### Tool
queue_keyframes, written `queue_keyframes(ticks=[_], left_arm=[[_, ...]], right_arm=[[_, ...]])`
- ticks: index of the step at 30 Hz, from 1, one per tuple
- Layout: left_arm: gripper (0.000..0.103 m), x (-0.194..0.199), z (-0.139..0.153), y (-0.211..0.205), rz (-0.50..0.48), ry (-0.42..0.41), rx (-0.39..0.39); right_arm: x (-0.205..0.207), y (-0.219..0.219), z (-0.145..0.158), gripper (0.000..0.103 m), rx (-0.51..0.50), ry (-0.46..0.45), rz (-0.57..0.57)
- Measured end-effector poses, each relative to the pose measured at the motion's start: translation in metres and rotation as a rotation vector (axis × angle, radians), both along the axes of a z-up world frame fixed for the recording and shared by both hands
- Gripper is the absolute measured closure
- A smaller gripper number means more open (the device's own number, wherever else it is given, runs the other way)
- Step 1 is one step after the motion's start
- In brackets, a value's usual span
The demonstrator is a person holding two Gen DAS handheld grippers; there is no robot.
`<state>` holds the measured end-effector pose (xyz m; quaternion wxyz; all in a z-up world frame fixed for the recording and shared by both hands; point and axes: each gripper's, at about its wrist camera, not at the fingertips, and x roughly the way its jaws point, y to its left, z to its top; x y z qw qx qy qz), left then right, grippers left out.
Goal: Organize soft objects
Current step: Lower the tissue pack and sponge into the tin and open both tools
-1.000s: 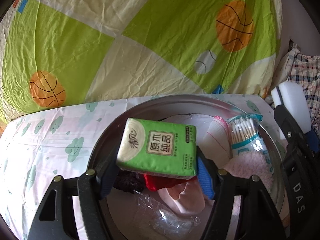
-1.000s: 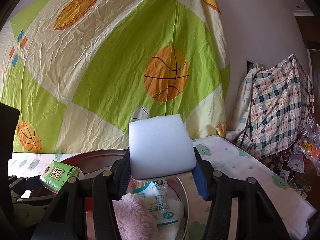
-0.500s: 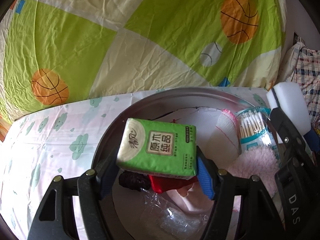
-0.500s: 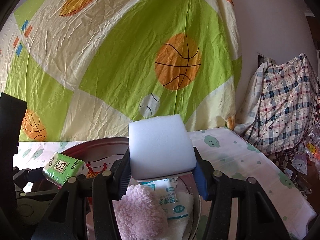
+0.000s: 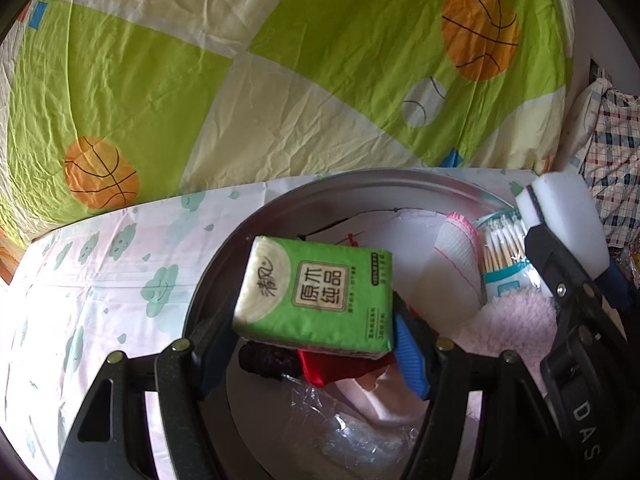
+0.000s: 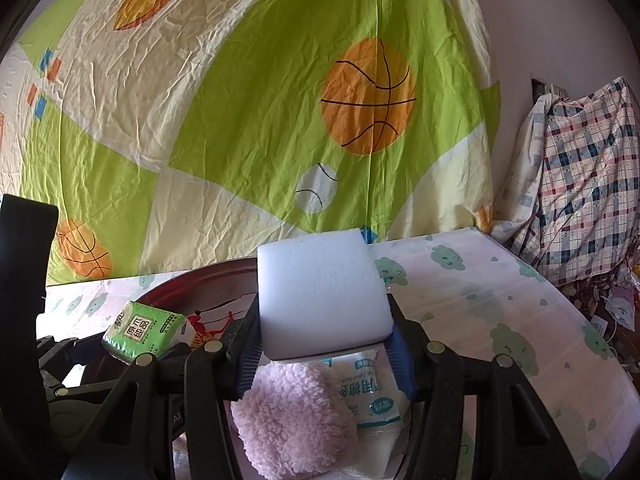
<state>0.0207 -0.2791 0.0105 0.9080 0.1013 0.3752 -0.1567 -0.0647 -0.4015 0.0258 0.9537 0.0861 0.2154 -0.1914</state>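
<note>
Both items hang over the metal basin [image 5: 360,184] on the desk [image 5: 120,264], apparently mid-sorting. The left hand-held gripper [image 5: 316,340] is clamped on a tissue pack [image 5: 316,292]; the right hand-held gripper [image 6: 324,344] on a white sponge [image 6: 320,292]. Next, each probably needs a free spot. The basin holds a pink fluffy cloth [image 6: 296,416], cotton swabs [image 5: 504,256] and crumpled plastic [image 5: 352,424].

Right gripper [image 6: 322,354] clamping white sponge [image 6: 320,292], pink fluffy cloth [image 6: 296,412] below
</note>
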Motion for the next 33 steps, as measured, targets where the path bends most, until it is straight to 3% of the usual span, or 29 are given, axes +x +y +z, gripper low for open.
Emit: queue_keyframes(ticks=[9, 12, 15, 18, 21, 25, 28, 33], left_arm=[[0.031, 0.002, -0.001, -0.002, 0.017, 0.009, 0.011], [0.018, 0.006, -0.002, 0.002, 0.031, 0.048, -0.005], [0.002, 0.004, 0.0, 0.009, 0.003, 0.064, -0.086], [0.0, -0.007, 0.009, 0.016, 0.015, -0.014, -0.152], [0.0, -0.021, 0.018, 0.016, 0.014, -0.123, -0.141], [0.0, -0.034, 0.027, 0.031, 0.102, -0.252, -0.148], [0.0, -0.036, 0.028, 0.05, 0.139, -0.264, -0.2], [0.0, -0.041, 0.019, 0.076, 0.189, -0.278, -0.264]], right_arm=[[0.003, -0.002, -0.002, 0.044, 0.021, 0.021, 0.012], [0.003, -0.006, -0.003, 0.038, 0.059, 0.011, 0.031], [-0.003, -0.018, -0.002, 0.019, 0.14, -0.028, 0.04], [-0.011, -0.023, 0.002, 0.019, 0.147, -0.076, 0.026], [-0.024, -0.027, 0.007, 0.019, 0.132, -0.143, -0.009], [-0.047, -0.038, 0.015, 0.019, 0.107, -0.252, -0.112], [-0.059, -0.053, 0.016, 0.019, 0.135, -0.291, -0.195], [-0.064, -0.068, 0.005, 0.019, 0.218, -0.289, -0.228]])
